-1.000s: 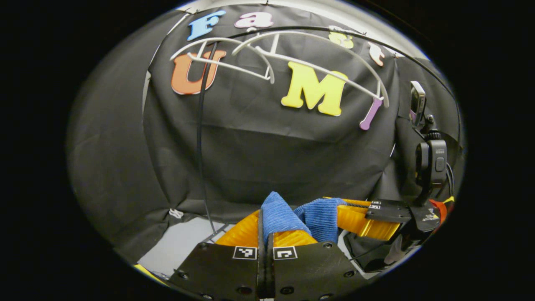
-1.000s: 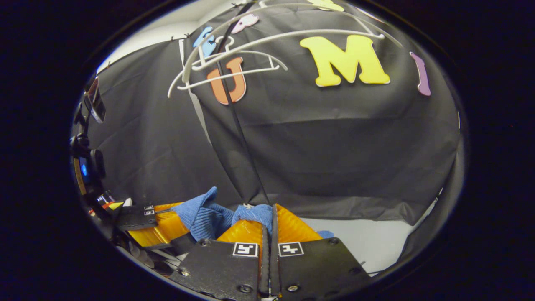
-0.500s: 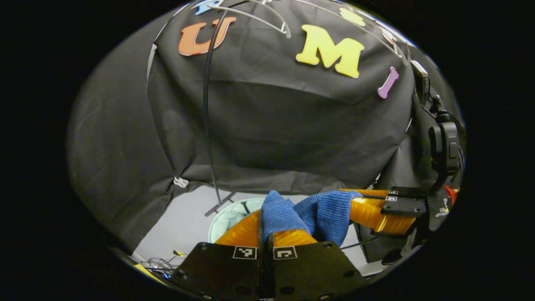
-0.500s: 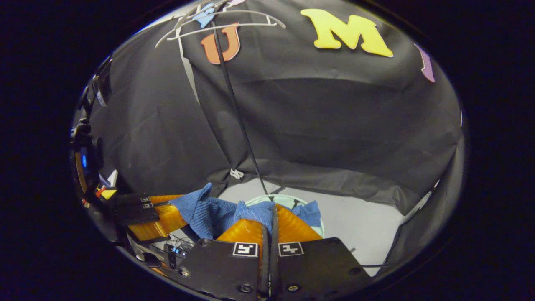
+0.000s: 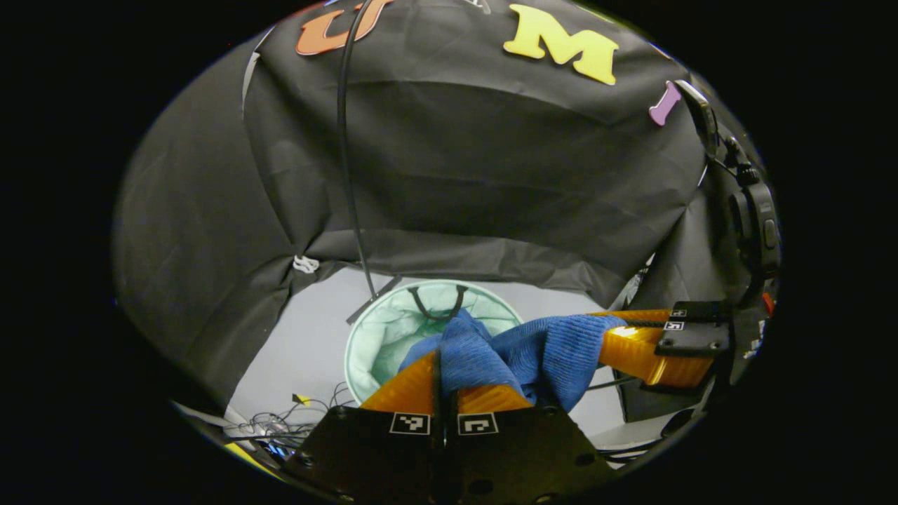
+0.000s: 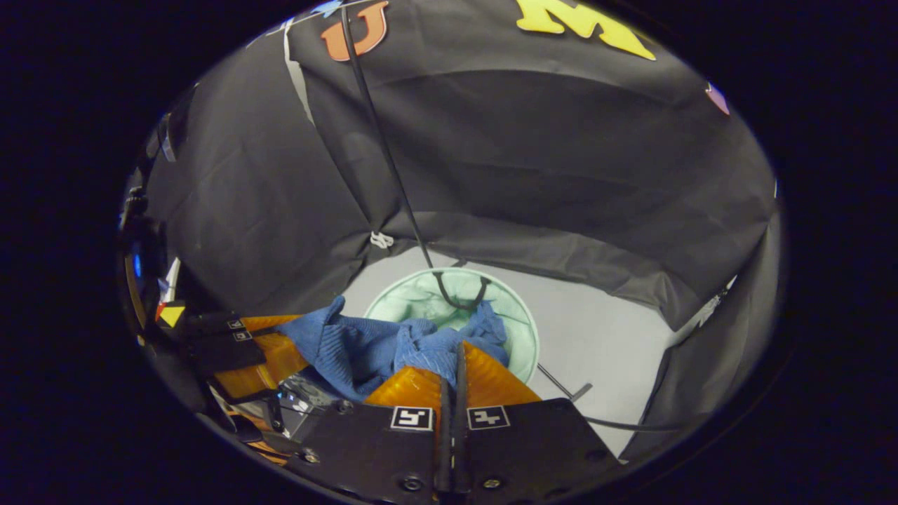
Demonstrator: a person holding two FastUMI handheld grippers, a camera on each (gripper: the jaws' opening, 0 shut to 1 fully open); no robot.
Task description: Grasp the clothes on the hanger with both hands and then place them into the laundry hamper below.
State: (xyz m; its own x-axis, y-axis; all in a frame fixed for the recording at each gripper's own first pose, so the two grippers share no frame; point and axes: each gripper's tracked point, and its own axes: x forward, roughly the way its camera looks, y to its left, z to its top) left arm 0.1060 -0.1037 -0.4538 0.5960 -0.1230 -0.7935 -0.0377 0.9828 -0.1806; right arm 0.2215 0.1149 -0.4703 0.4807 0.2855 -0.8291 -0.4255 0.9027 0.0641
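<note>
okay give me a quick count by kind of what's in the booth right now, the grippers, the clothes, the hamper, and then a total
Grippers: 2, the left gripper and the right gripper, jaws of each closed on the cloth
Clothes: 1, a blue knit garment stretched between them
Hampers: 1, a pale green laundry hamper on the floor below
Total: 4

Your left gripper [image 5: 443, 365] has its 2 orange fingers pinched tight together, angled downward. Your right gripper [image 6: 454, 365] is clamped the same way, also tipped down. From each one's camera you can see the other sitting just beside it, fingers pointing inward toward it.
</note>
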